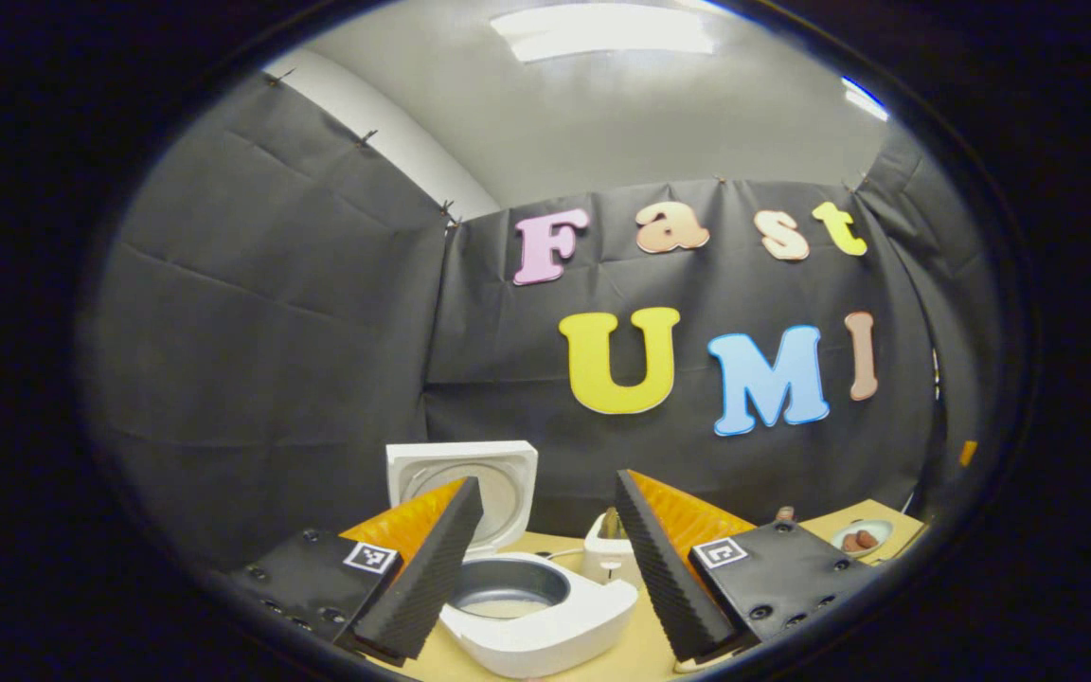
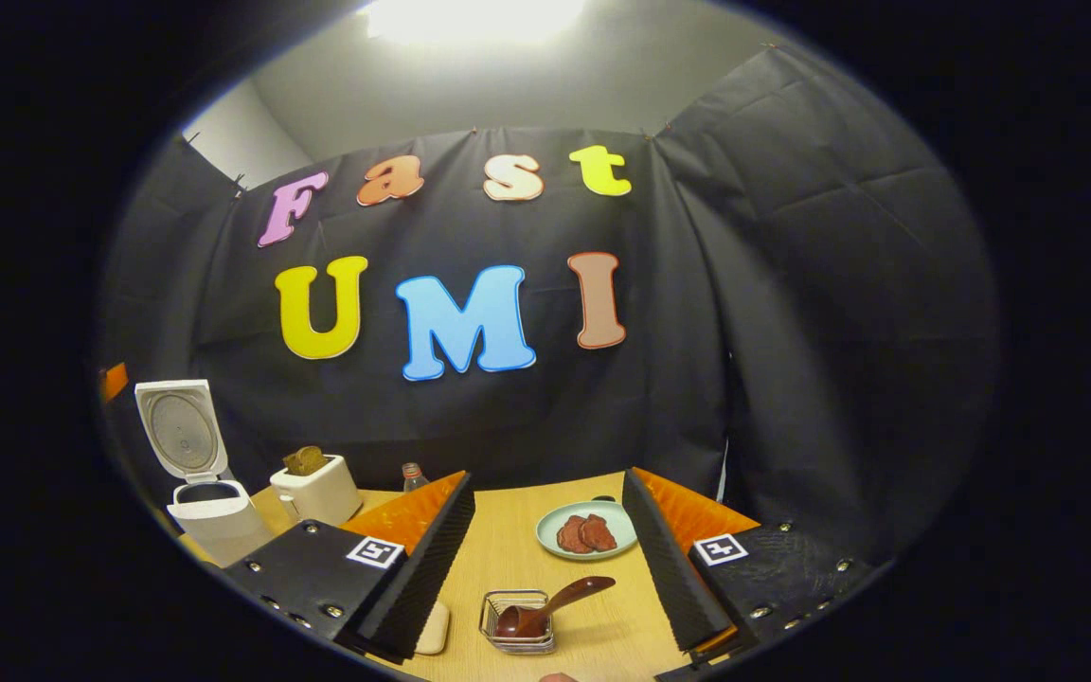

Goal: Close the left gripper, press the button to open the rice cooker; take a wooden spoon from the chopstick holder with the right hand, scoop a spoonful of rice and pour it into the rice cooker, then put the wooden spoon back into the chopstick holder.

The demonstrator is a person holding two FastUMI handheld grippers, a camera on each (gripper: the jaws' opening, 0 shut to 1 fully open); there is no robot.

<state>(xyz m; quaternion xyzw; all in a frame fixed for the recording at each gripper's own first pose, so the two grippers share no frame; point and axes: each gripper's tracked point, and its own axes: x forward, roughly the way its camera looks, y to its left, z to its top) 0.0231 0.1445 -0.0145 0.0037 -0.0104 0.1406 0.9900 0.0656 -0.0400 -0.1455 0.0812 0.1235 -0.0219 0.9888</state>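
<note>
Ribbed wedge-shaped fingers of the left gripper (image 1: 545, 568) stand spread wide in the left gripper view, holding nothing; between them sits the rice cooker (image 1: 545, 616), a glossy white rounded body with its lid (image 1: 463, 483) tipped upright and a grey inner pot showing a pale layer at the bottom. Behind it, a small white toaster (image 1: 608, 552) with bread in its slot; far right, a pale plate (image 1: 861, 537) on the light wooden table (image 1: 640, 649).

Right gripper (image 2: 550, 564) view: fingers likewise parted and empty. Left to right: rice cooker (image 2: 209, 516) with lid raised, toaster (image 2: 316, 493), a bottle top (image 2: 413, 474), then the chopstick holder (image 2: 517, 620), a square wire basket near the table's front edge. Wooden spoon (image 2: 555, 601), dark and smooth, rests bowl-down in it, handle slanting up to the right. Beyond, a round pale-green plate (image 2: 550, 540) carrying reddish-brown slices.
</note>
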